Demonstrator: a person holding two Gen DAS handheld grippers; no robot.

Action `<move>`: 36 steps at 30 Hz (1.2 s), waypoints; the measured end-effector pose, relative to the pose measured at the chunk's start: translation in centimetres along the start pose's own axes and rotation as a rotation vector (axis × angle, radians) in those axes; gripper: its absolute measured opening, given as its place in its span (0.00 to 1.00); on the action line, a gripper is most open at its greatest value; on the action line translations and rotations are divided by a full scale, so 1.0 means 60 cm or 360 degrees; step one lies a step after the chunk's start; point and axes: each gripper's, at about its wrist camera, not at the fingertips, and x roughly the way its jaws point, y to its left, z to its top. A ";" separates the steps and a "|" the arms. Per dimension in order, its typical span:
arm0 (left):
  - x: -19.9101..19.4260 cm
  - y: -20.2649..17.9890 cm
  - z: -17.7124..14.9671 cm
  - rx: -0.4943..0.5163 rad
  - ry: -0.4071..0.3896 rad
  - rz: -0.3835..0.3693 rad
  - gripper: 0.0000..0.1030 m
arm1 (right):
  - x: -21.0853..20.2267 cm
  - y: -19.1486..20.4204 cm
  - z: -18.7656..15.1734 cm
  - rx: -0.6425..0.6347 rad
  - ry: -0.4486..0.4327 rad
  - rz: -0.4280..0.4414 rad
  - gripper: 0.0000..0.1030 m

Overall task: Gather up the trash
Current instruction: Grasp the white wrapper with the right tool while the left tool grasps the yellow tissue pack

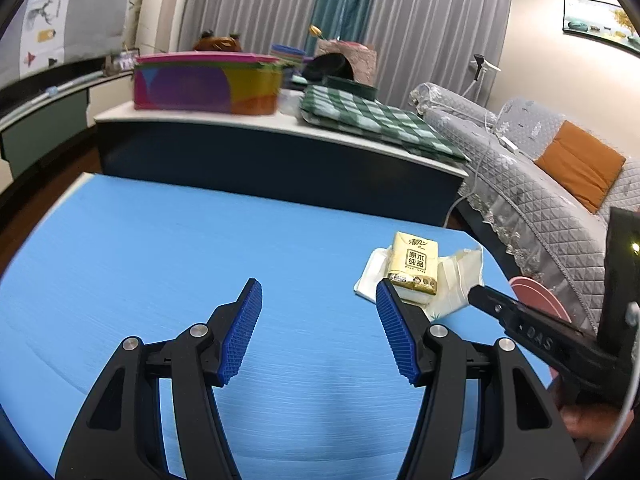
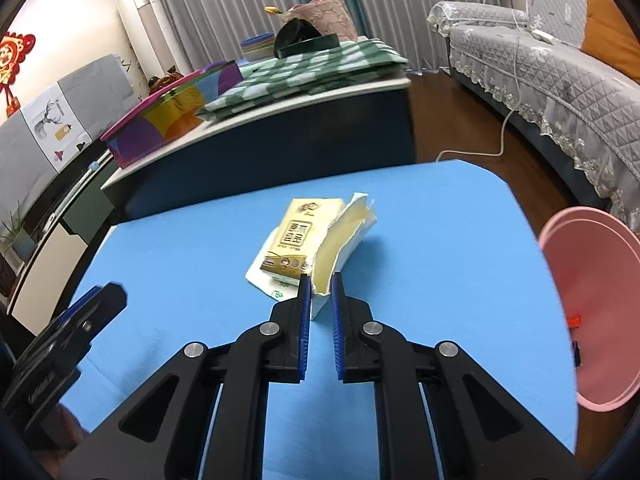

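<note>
A crumpled cream tissue (image 2: pixel 348 236) lies on the blue table (image 2: pixel 440 240), leaning against a yellow tissue pack (image 2: pixel 298 236) that rests on a flat white napkin (image 2: pixel 264 276). My right gripper (image 2: pixel 320 282) has its blue pads nearly together, pinching the tissue's near corner. In the left wrist view the same pack (image 1: pixel 414 262) and tissue (image 1: pixel 460 276) sit at the right, with the right gripper (image 1: pixel 476 294) reaching in from the right edge. My left gripper (image 1: pixel 318 292) stands open over bare table (image 1: pixel 160 248), left of the pack, holding nothing. It shows at the lower left as the left gripper (image 2: pixel 100 304) in the right wrist view.
A pink bin (image 2: pixel 580 312) stands off the table's right edge. Behind the table is a dark cabinet (image 2: pixel 260 148) carrying a colourful box (image 1: pixel 204 84) and a green checked cloth (image 1: pixel 372 120). A grey quilted sofa (image 2: pixel 560 80) runs along the right, with a white cable on the floor.
</note>
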 end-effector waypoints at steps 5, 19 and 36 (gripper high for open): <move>0.032 -0.055 -0.012 0.0027 0.0056 -0.0079 0.57 | -0.027 -0.036 -0.013 0.0011 0.0000 0.0000 0.10; 0.124 -0.192 -0.038 0.0128 0.0225 -0.0257 0.57 | -0.062 -0.109 -0.034 0.0076 0.0008 0.0047 0.09; 0.159 -0.209 -0.050 0.0090 0.0354 -0.0353 0.36 | -0.064 -0.131 -0.038 0.0115 0.0016 0.0042 0.09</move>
